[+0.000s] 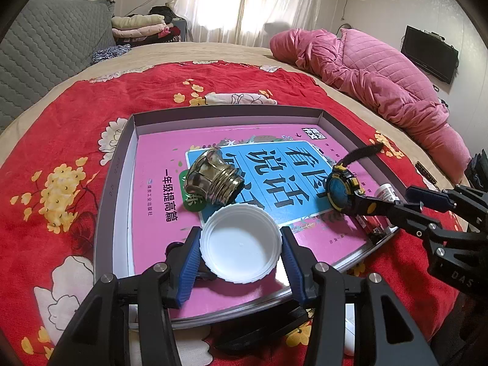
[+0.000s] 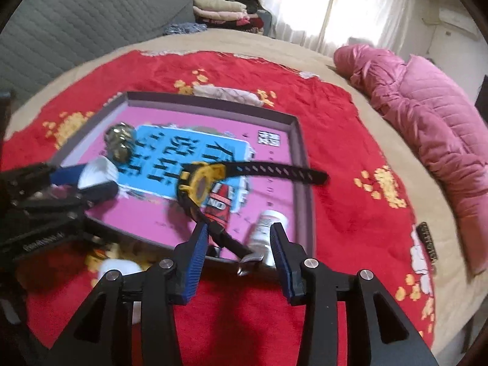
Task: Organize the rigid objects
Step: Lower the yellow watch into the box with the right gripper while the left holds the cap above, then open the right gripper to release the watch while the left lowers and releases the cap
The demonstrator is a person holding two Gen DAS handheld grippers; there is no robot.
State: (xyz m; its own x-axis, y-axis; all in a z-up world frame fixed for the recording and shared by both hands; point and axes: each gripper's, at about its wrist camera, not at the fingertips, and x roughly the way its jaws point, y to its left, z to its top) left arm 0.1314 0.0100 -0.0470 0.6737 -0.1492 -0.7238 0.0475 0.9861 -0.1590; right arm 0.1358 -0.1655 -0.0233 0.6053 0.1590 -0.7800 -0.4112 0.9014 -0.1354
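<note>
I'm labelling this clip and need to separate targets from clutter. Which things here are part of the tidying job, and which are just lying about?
Part of the job:
- white lid, between the left gripper pads
- watch, between the right gripper fingers
- metal fitting
- white bottle
- tray

Lying about:
- pink quilt
- folded clothes
- red floral cloth

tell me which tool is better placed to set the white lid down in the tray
Left. The left tool already has the white lid between its fingers, over the tray. The right tool stands open at the watch strap.
</note>
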